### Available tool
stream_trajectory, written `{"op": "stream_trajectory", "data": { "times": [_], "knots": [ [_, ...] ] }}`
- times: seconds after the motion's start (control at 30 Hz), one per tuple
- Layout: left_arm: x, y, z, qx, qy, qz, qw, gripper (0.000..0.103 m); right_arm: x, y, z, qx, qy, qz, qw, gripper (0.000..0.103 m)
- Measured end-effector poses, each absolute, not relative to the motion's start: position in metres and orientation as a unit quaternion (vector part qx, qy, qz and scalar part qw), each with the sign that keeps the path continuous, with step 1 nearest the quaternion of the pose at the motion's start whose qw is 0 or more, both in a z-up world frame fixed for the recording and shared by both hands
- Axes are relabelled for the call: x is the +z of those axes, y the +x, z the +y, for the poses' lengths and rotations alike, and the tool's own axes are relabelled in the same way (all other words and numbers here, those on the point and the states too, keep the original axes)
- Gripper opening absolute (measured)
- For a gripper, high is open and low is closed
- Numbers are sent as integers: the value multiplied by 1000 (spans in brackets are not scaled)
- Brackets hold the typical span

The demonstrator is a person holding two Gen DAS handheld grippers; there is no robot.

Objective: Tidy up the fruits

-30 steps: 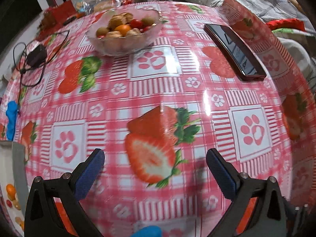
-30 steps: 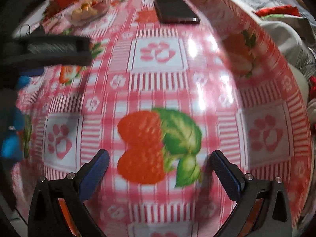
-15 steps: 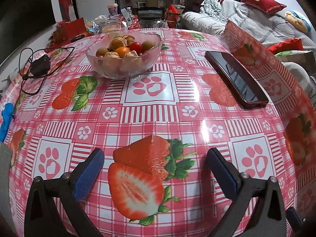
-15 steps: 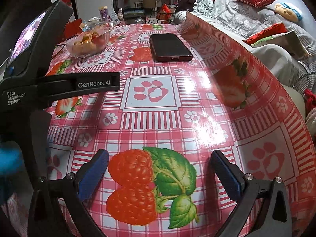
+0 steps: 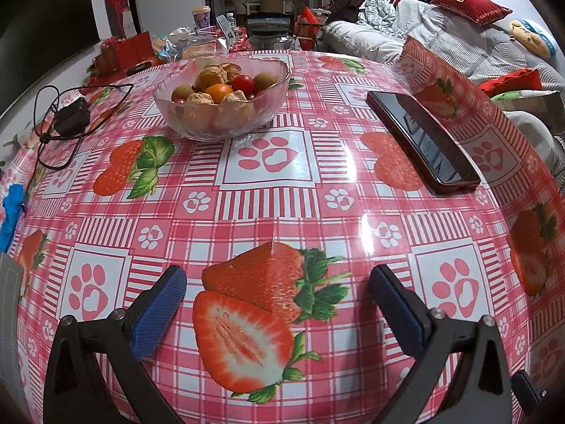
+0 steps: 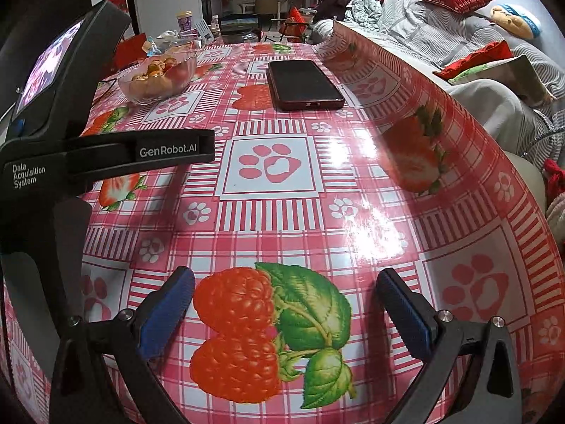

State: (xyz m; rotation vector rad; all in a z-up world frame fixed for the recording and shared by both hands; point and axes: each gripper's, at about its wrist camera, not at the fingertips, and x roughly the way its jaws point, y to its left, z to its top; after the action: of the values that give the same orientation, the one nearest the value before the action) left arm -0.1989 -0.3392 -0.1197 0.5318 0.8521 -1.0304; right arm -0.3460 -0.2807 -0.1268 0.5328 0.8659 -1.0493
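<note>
A clear glass bowl (image 5: 197, 120) of mixed small fruits (image 5: 217, 92) stands at the far middle of the pink strawberry-print table (image 5: 282, 190); in the right wrist view the same bowl (image 6: 137, 93) sits far left. My left gripper (image 5: 277, 300) is open over the near table, well short of the bowl, with nothing between its blue pads. My right gripper (image 6: 286, 307) is open too and holds nothing. The left gripper's black body (image 6: 70, 148) fills the left side of the right wrist view.
A dark phone (image 5: 420, 137) lies right of the bowl, seen also as the phone (image 6: 303, 84) ahead of the right gripper. A black charger with cable (image 5: 70, 116) lies at far left. The tablecloth edge curls up at the right (image 5: 466, 99); a sofa with cushions (image 5: 469, 7) lies beyond.
Both cameras have tilted up from looking down at the table to looking across it, so the bowl, phone and room now show. Both grippers stayed open.
</note>
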Motion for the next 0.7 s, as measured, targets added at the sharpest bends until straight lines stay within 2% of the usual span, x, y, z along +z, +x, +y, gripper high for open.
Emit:
{"op": "stream_trajectory", "data": {
  "times": [0.7],
  "knots": [
    [-120,-200,-339,-472,244,390,752,103,-127,-344,-280,-479,243,396,745,103]
  ]
}}
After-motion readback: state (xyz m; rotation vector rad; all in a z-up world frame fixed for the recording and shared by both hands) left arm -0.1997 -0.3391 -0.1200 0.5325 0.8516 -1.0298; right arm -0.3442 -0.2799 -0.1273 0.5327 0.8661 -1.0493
